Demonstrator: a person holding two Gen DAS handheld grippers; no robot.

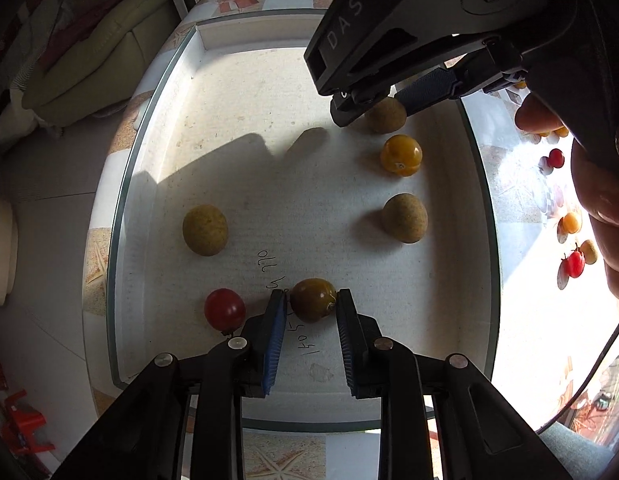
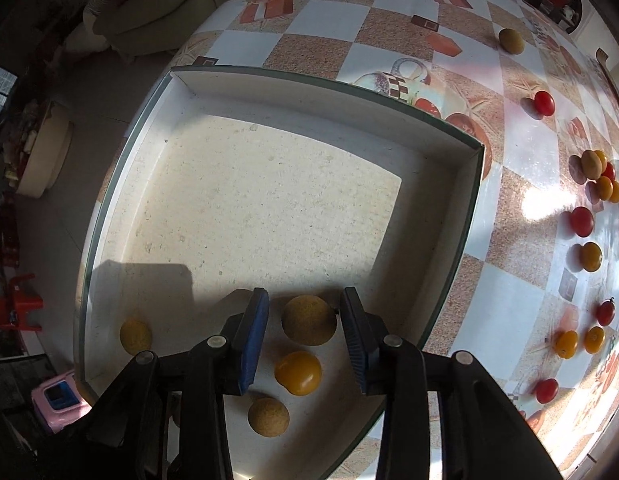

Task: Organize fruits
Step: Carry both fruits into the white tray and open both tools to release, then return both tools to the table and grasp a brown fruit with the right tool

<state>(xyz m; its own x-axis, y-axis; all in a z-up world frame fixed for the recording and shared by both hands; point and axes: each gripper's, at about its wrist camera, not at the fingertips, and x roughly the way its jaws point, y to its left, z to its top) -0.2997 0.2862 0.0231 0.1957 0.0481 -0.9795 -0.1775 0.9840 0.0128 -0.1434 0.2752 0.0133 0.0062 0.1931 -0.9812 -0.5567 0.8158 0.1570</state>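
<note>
A shallow white tray (image 1: 213,92) holds several small fruits. My left gripper (image 1: 312,300) is open low over the tray floor, its fingertips on either side of a dark olive-brown tomato (image 1: 313,300). A red tomato (image 1: 224,309) lies just left of it. My right gripper (image 2: 305,312) is open around a tan round fruit (image 2: 308,320) near the tray's right side; it shows in the left wrist view (image 1: 373,108) over the same fruit (image 1: 387,115). An orange tomato (image 2: 298,373) and another tan fruit (image 2: 268,417) lie between its fingers, nearer the camera.
Many loose red, orange and tan fruits (image 2: 591,178) lie on the patterned tablecloth (image 2: 389,20) right of the tray. One tan fruit (image 1: 205,230) sits at the tray's left. A sofa (image 1: 97,52) and a red stool (image 1: 25,424) stand beyond the table edge.
</note>
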